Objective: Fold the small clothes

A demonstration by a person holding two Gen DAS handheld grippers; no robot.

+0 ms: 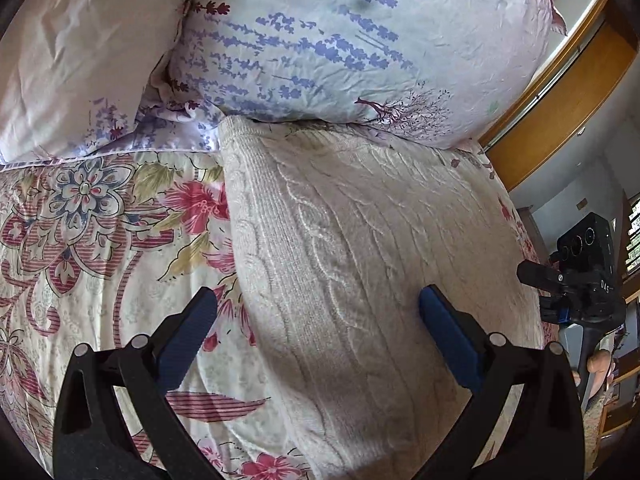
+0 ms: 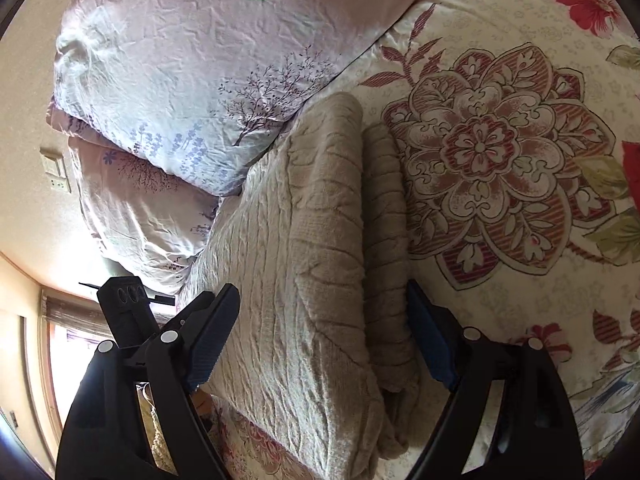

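Between both sets of wide-open, empty jaws, a soft, limp knit sweater (image 1: 360, 240) is being straddled on the bed (image 1: 100, 240); its folded edge (image 2: 384, 240) is being judged best for gripping.

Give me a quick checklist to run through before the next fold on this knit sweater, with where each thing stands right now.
1. Left gripper open, pads apart: ok.
2. Right gripper open: ok.
3. Neither gripper gripping the sweater yet; it lies loose between the fingers: ok.
4. Sweater lying on the floral bedspread, already folded lengthwise with a narrower strip beside the main panel: ok.
5. Far end clear of the pillow: not ok, it touches or tucks under the pillow's edge.
6. Near end of the sweater squared up: cannot tell, it runs out of view below the grippers.
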